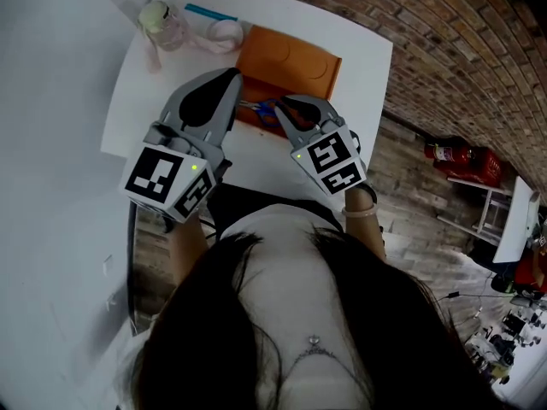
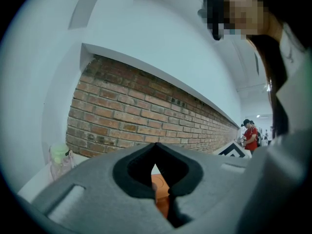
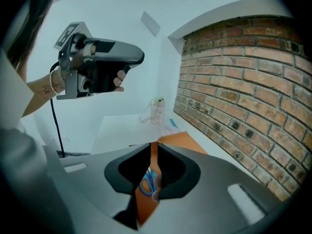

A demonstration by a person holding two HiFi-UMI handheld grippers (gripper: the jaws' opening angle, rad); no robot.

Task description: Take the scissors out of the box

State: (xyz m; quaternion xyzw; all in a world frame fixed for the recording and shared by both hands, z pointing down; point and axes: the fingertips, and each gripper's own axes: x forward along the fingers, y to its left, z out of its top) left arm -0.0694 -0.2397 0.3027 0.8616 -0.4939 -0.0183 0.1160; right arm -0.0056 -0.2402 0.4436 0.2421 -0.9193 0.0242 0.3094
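An orange box (image 1: 291, 60) lies open on the white table (image 1: 171, 84). Blue-handled scissors (image 1: 260, 109) lie at the box's near edge, between my two grippers. My right gripper (image 1: 283, 107) points down at them from the right. Its jaws stand a little apart, and the scissors (image 3: 146, 182) show through the slit, on the orange box (image 3: 181, 141) beyond the pads and untouched. My left gripper (image 1: 233, 79) hovers level just left of the scissors, its tips meeting, nothing held. It also hangs in the air in the right gripper view (image 3: 140, 57).
A clear bottle with a pale green cap (image 1: 161, 21), a pink band (image 1: 224, 34) and a blue pen (image 1: 210, 13) lie at the table's far left. A brick wall (image 3: 243, 82) runs behind the table. Red extinguishers (image 1: 455, 155) sit on the floor at right.
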